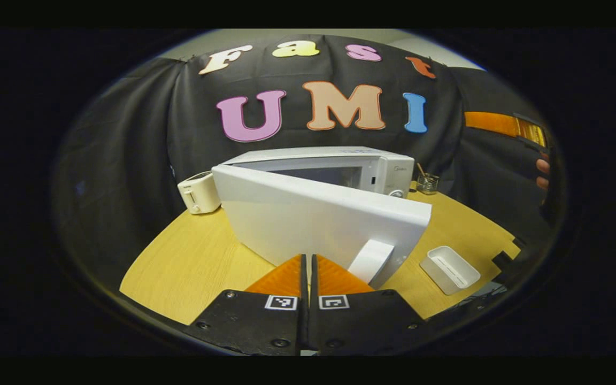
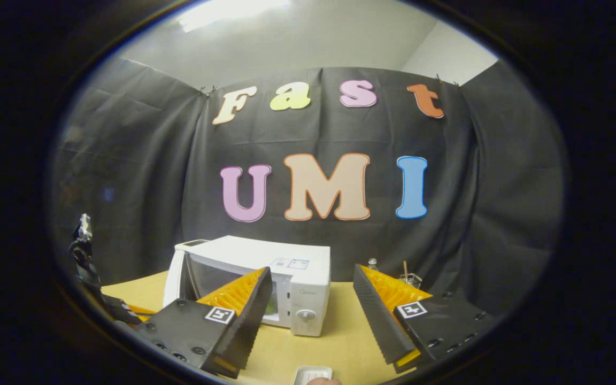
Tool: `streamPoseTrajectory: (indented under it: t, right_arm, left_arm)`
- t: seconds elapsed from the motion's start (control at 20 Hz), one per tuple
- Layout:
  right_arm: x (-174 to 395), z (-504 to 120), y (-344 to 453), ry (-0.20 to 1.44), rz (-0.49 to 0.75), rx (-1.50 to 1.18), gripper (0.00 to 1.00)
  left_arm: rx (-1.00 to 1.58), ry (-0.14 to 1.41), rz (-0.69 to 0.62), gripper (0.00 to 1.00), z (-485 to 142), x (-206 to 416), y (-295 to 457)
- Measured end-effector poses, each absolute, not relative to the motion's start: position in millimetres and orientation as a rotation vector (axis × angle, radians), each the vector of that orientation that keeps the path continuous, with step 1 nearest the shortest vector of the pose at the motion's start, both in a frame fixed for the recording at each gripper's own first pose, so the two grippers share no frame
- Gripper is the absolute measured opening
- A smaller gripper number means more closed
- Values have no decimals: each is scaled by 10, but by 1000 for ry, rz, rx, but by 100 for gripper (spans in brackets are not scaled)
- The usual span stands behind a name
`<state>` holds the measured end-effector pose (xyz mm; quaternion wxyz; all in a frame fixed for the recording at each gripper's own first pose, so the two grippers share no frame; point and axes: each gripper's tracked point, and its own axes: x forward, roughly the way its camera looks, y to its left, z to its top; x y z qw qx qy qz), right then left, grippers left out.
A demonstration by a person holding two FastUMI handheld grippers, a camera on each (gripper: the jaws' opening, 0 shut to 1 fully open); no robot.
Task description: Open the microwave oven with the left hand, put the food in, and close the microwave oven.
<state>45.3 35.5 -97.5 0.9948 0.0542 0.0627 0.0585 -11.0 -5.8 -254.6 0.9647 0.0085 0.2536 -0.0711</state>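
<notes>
In the left gripper view, the left gripper [image 1: 308, 267] sits low in front with its two fingers pressed close together and nothing between them. Right ahead of it stands the white microwave oven [image 1: 388, 168] on the round wooden table [image 1: 190, 262]. Its big white door [image 1: 308, 219] is swung partly open, so the flat outside of the door faces the fingers and the long door runs from left to right, with the hinge on the left. The white door handle [image 1: 372, 261] is just to the right of the fingertips, very near. A small white tray of food [image 1: 449, 270] lies on the table further to the right. In the right gripper view, the right gripper [image 2: 313, 305] has its fingers spread wide apart and holds nothing. The microwave is ahead and a little to the left, well apart from it. The white tray peeks in at the bottom, just below and between the fingers, so this gripper looks best placed to pick up the food.
</notes>
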Motion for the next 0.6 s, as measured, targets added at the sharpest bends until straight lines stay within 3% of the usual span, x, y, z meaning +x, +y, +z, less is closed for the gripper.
streamPoseTrajectory:
  t: [0.05, 0.1, 0.15, 0.6]
  right_arm:
    - [467, -977, 316, 124, 110, 110, 83]
    - [471, -970, 286, 123, 102, 116, 94]
    - [484, -964, 253, 123, 95, 122, 83]
    - [493, -960, 104, 120, 49, 172, 83]
  left_arm:
    - [16, 510, -147, 1, -2532, -65, -101]
    - [14, 507, -151, 1, -2530, -20, -136]
    - [13, 506, -154, 1, -2530, 23, -174]
    - [29, 524, -170, 1, -2666, 371, -439]
